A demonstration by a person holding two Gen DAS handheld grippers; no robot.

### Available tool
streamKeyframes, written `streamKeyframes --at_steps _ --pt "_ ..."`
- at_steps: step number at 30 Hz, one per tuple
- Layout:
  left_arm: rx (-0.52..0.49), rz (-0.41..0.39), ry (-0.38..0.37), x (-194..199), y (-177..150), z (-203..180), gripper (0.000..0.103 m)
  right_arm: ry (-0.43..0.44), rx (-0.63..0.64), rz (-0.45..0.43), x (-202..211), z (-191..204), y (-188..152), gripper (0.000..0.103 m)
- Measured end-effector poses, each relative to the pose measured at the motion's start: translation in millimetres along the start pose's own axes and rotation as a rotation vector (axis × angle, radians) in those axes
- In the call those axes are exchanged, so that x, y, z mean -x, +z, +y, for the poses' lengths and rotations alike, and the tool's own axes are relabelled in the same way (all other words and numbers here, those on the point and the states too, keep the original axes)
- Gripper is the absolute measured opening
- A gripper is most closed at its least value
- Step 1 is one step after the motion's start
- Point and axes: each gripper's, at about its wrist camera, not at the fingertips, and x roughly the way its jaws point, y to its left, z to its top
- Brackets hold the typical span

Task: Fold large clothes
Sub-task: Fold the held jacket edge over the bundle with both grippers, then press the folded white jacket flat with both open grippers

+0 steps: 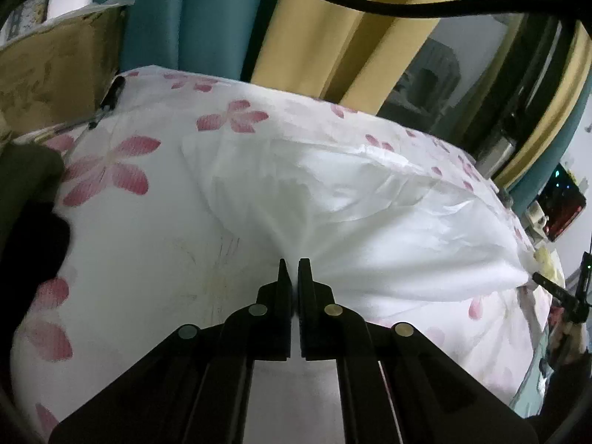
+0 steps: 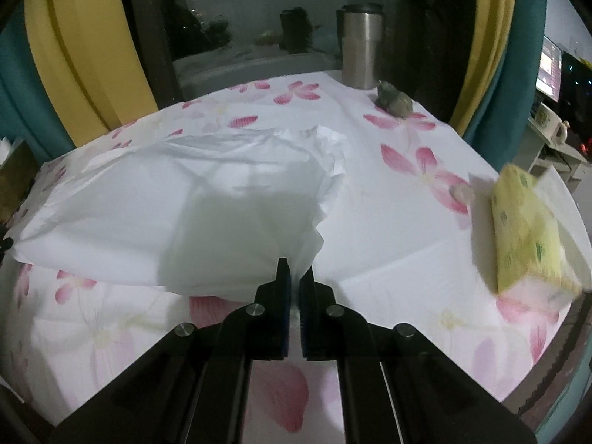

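Observation:
A white garment (image 1: 351,207) lies spread and creased on a table covered by a white cloth with pink flowers (image 1: 122,170). My left gripper (image 1: 294,270) is shut on a gathered edge of the garment, which fans out from the fingertips. In the right wrist view the same garment (image 2: 177,203) stretches to the left. My right gripper (image 2: 295,270) is shut on its near right corner, lifted slightly off the flowered cloth (image 2: 407,192). The other gripper (image 1: 555,292) shows at the far right of the left wrist view.
A yellow tissue pack (image 2: 529,229) lies at the right. A steel tumbler (image 2: 360,48) and a small green figurine (image 2: 394,101) stand at the back. A cardboard box (image 1: 55,70) sits at the left edge. Curtains (image 1: 333,37) hang behind.

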Motion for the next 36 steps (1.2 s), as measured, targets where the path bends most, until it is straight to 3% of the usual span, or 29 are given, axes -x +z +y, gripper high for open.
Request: streamKeyframes --at_steps 8,12,16,18,20,23,31,33,36 --pt "0.007 0.048 0.023 -4 -24 3 0.003 -0.001 -0.015 0.01 2 -3 -28 0.003" --pt "0.039 0.056 0.003 -8 -22 6 0.004 -0.028 -0.019 0.006 2 1 -27 0.003" --pt "0.021 0.068 0.032 -9 -20 1 0.008 -0.043 -0.017 0.017 1 3 -22 0.005" --pt "0.014 0.059 0.057 -7 -20 -1 0.017 -0.053 -0.031 0.022 1 1 -22 0.008" --pt "0.01 0.036 0.105 -4 -19 -3 0.044 -0.086 -0.049 0.024 0 -1 -20 0.031" --pt "0.014 0.004 0.126 3 -16 -4 0.053 -0.113 -0.064 0.016 2 1 -18 0.055" --pt "0.06 -0.066 0.082 11 0 -21 0.058 -0.097 -0.05 -0.017 8 16 -2 0.06" --pt "0.04 -0.053 0.072 3 3 -35 0.058 -0.086 -0.044 -0.025 8 22 4 0.06" --pt "-0.035 -0.069 -0.011 -7 10 -66 0.058 -0.071 -0.026 -0.032 7 34 13 0.061"
